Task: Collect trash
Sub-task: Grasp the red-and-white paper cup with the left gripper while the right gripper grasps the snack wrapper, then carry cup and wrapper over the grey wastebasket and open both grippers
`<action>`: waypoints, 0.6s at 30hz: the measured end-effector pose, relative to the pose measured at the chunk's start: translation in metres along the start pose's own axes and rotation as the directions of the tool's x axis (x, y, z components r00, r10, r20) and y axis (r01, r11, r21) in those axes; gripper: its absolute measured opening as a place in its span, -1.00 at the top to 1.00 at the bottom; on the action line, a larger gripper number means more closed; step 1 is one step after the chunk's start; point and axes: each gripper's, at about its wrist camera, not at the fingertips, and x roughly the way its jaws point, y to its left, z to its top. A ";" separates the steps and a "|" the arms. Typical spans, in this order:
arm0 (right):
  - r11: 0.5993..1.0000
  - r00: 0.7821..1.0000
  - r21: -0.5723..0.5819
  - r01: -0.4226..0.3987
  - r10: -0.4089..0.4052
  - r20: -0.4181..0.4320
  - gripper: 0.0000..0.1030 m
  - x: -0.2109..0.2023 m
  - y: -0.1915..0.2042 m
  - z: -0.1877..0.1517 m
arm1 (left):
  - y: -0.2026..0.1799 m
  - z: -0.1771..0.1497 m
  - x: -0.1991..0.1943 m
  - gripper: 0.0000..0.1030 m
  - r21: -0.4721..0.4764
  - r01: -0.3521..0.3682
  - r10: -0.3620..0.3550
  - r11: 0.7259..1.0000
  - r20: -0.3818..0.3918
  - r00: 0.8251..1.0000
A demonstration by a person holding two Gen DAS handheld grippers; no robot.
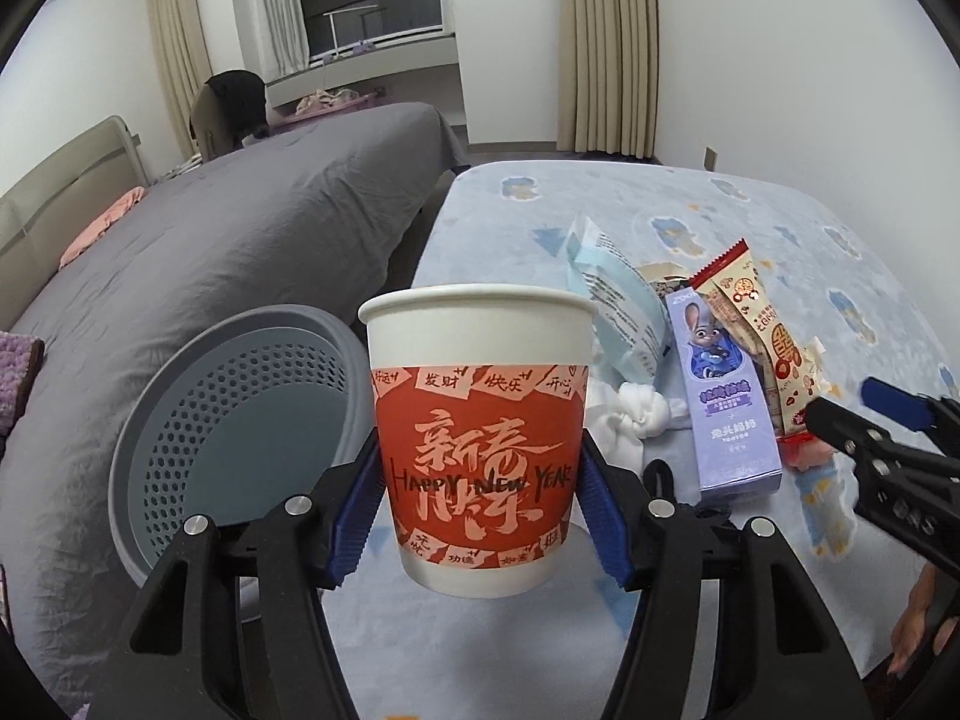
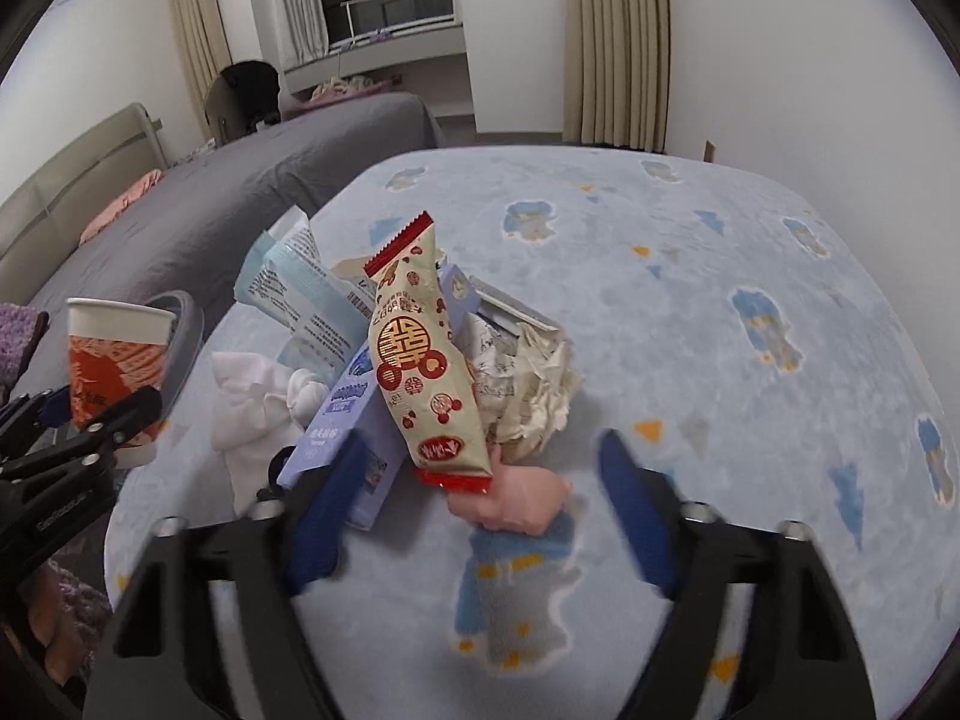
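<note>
Now paper cup (image 1: pixel 480 438) between left tongs (image 1: pixel 480 519).

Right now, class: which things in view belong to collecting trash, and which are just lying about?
Job:
- left gripper, closed on the paper cup
- grey perforated bin
- cream snack wrapper
- purple carton
- blue pouch
- crumpled paper
- white tissue
- pink scrap
- right gripper, open

Lying about:
- grey bed
- curtains
- patterned blue cover

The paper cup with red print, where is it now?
In the left wrist view the paper cup sits centre, gripped by the left gripper, beside the grey basket.
</note>
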 end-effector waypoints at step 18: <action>0.998 1.000 -0.066 -0.012 0.011 -0.018 0.22 0.033 0.025 0.029 | 0.020 0.002 -0.001 -0.15 -0.044 -0.004 0.003 0.999 -0.010 1.000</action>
